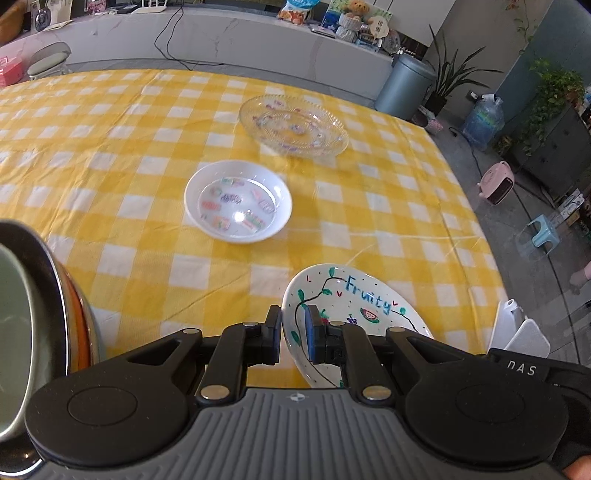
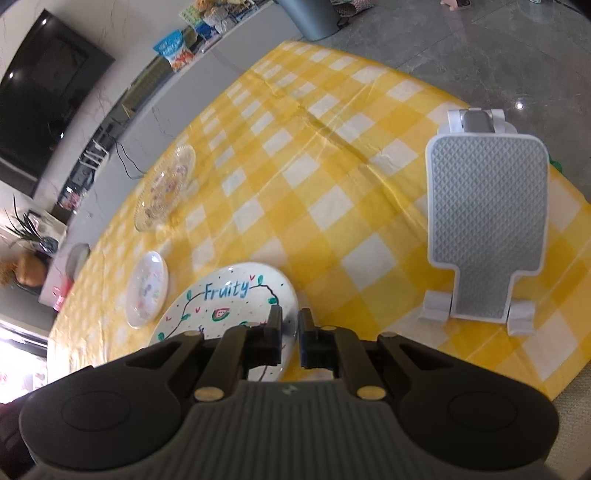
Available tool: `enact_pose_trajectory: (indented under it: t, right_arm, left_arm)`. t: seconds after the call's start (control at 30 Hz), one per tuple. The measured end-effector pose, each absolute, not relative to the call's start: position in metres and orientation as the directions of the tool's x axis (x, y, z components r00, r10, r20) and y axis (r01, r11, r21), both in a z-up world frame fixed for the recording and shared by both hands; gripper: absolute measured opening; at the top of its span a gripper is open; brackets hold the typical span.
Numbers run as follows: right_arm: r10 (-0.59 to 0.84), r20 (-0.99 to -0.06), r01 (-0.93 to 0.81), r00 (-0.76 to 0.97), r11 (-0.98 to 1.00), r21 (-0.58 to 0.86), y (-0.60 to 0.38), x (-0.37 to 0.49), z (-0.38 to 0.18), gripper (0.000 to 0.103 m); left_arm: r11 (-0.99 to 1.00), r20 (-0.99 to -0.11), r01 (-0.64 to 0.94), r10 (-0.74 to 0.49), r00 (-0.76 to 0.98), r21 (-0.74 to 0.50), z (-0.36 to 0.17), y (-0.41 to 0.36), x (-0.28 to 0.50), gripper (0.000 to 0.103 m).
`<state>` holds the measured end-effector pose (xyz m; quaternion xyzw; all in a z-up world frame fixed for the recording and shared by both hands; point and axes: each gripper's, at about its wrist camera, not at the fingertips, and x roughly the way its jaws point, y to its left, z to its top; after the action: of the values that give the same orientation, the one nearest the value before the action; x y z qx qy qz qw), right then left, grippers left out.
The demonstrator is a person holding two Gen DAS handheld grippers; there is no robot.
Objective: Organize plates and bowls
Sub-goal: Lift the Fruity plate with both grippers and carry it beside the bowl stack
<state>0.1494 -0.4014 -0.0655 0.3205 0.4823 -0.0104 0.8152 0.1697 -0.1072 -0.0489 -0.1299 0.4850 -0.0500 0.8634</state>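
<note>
Each hand-held gripper (image 1: pixel 292 334) (image 2: pixel 290 338) is showing black linkage arms with brass-coloured rivets. Ribbed grey housings are sitting behind them, and blue pads (image 1: pixel 309 332) are lining the fingers.

Left wrist camera: mounted just behind the left gripper (image 1: pixel 291 332), angled steeply down across the yellow checked tablecloth (image 1: pixel 129 155) toward a grey counter (image 1: pixel 221 33) at the room's far side. Right wrist camera: set behind the right gripper (image 2: pixel 290 336), likewise tilted down but rolled, so the table edge runs diagonally and the grey floor (image 2: pixel 480 48) fills the upper right. Both sit close over the "Fruity" plate (image 1: pixel 354 295) (image 2: pixel 229 291) (seen from opposite rims), and share the small white dish (image 1: pixel 238 203) (image 2: pixel 147 290), the glass plate (image 1: pixel 293 125) (image 2: pixel 164 188) and the white rack (image 1: pixel 528 338) (image 2: pixel 487 229).
</note>
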Motion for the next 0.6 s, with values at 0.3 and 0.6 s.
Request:
enact_pose_trajectory:
  t: [0.3, 0.6]
  right_arm:
    - [0.274, -0.825, 0.278, 0.494, 0.849, 0.449, -0.387, 0.153, -0.066, 0.007]
    - [0.278, -0.844, 0.223, 0.459, 0.883, 0.413, -0.374, 0.156, -0.066, 0.009]
  left_arm:
    - [0.974, -0.850, -0.057, -0.163, 0.501, -0.220, -0.056, -0.105, 0.158, 0.014]
    - [0.974, -0.868, -0.093, -0.138, 0.476, -0.206, -0.063, -0.096, 0.153, 0.014]
